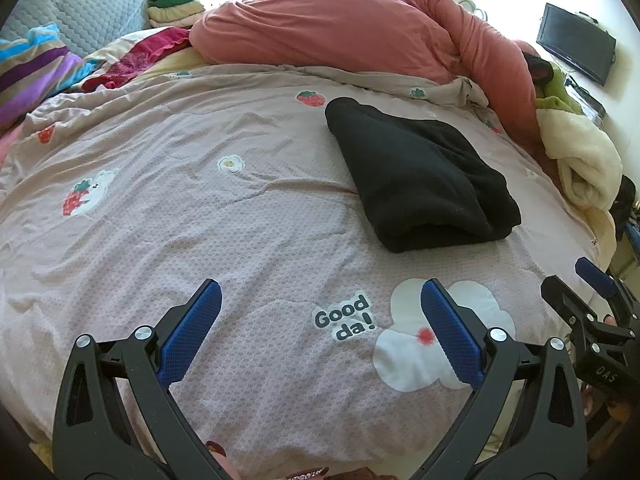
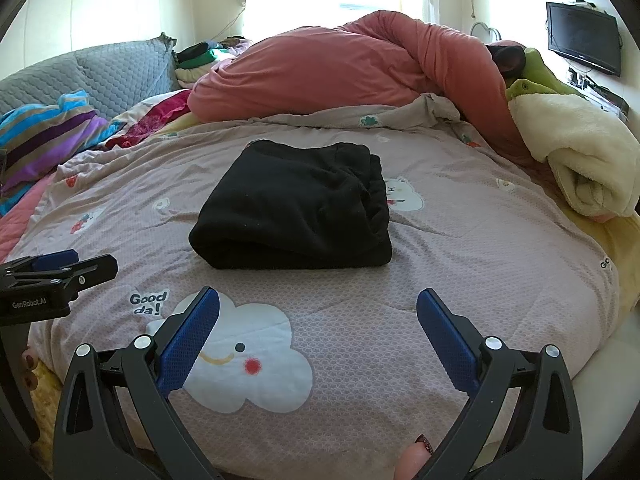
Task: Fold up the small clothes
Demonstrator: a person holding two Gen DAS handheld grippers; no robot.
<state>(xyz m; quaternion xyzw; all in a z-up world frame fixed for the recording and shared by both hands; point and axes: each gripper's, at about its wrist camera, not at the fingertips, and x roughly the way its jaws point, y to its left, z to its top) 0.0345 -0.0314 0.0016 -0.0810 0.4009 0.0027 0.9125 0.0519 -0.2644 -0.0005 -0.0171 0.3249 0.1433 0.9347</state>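
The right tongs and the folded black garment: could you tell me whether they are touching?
Apart. In the right wrist view the open right tongs sit short of the black garment, with a strip of bare pink bedspread between them.

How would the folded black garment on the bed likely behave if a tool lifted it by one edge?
The black garment looks like soft, thick fleece, so it would probably sag and unfold. Its stacked layers suggest modest weight. Pushed across the quilt, it would likely bunch, not slide.
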